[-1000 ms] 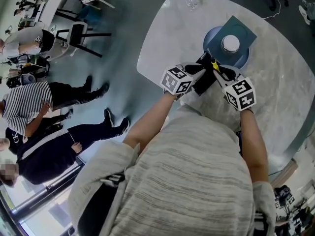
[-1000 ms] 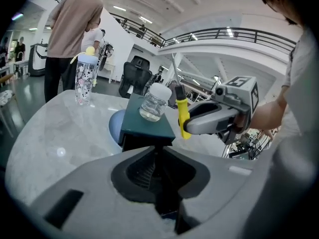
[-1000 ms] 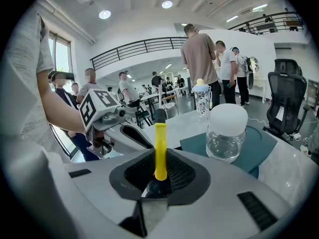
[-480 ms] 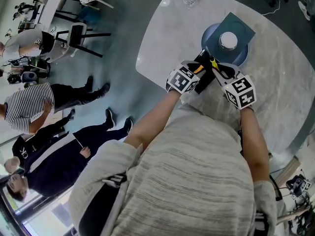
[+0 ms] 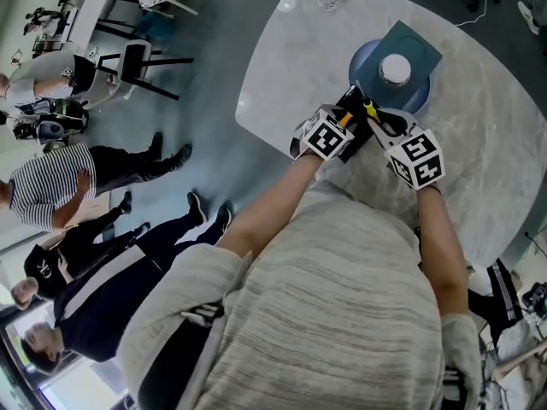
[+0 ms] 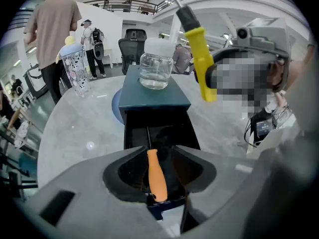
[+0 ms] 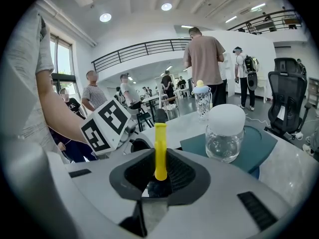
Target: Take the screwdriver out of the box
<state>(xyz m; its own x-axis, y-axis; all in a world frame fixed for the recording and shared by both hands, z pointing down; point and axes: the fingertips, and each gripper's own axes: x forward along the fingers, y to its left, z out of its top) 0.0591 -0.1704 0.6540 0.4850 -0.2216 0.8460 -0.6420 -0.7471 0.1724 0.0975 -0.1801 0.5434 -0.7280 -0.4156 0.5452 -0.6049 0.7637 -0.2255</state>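
**A:** What sits under the two tools?

**B:** A round marble surface (image 5: pixel 504 143). On it, just ahead of the left tool (image 6: pixel 157 158), stands a dark teal box (image 6: pixel 155 96). Its open drawer (image 6: pixel 174 133) faces that tool's jaws.

**A:** Anything on the box?

**B:** A glass jar (image 6: pixel 157 66) with a white lid stands on its top, beyond the left tool. From the right tool (image 7: pixel 160 176) the jar is ahead and to the right.

**A:** How do the left tool's jaws stand?

**B:** Wide apart, having just been opening. They reach down over the drawer and press on nothing.

**A:** And the task's thing?

**B:** The orange screwdriver (image 6: pixel 156 176) lies in the drawer, in the gap between those spread jaws. Its handle is nearest the tool and its shaft points away into the box.

**A:** The right tool?

**B:** It is clamped on a yellow screwdriver (image 7: pixel 160 151). The handle rises upright from between its jaws, up and to the right of the left tool.
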